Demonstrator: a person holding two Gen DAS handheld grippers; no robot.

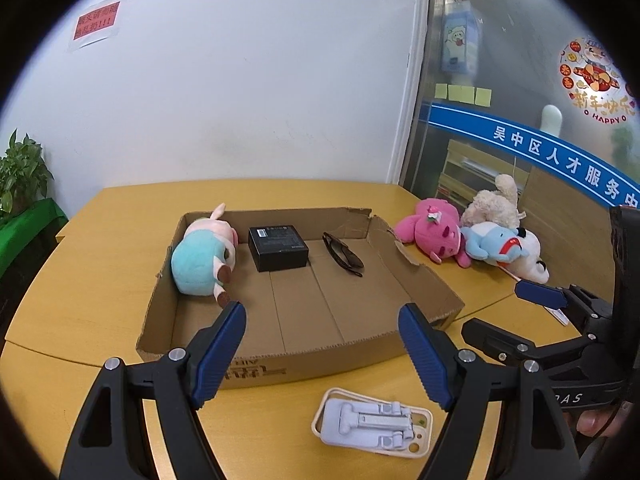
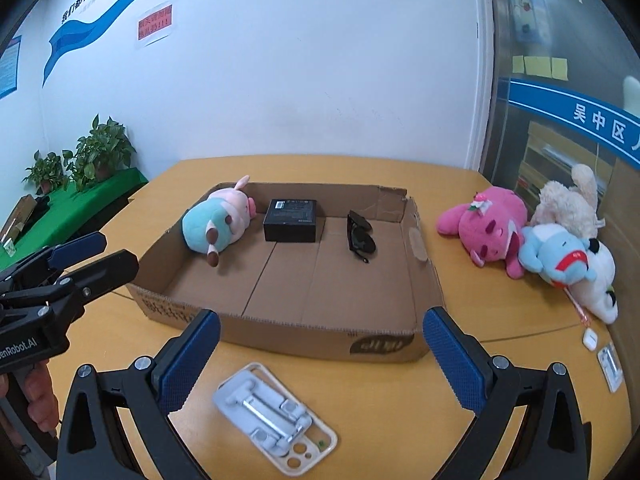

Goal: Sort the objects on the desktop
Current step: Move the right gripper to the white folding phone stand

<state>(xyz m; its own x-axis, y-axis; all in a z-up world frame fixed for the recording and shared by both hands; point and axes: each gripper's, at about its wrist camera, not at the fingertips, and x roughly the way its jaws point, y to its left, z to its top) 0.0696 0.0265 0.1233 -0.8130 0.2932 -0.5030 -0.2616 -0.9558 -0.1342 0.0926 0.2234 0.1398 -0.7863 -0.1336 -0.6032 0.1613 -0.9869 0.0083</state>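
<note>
A shallow cardboard box (image 1: 420,280) (image 2: 424,280) sits mid-table. Inside lie a teal-and-pink plush pig (image 1: 202,258) (image 2: 218,220), a black box (image 1: 278,248) (image 2: 292,220) and dark sunglasses (image 1: 344,254) (image 2: 360,236). A grey folding phone stand on a cream phone case (image 1: 372,422) (image 2: 276,416) lies on the table in front of the box. My left gripper (image 1: 322,350) is open and empty above the box's front wall. My right gripper (image 2: 320,360) is open and empty above the stand. Each gripper shows in the other's view, the right one (image 1: 504,312) and the left one (image 2: 100,256).
A pile of plush toys, pink (image 1: 434,230) (image 2: 492,224), blue (image 1: 490,242) (image 2: 560,256), cream and white, lies at the table's right. A white earbud case (image 2: 590,338) and a small flat item (image 2: 610,364) lie near the right edge. Potted plants (image 2: 100,156) stand on a green side table at left.
</note>
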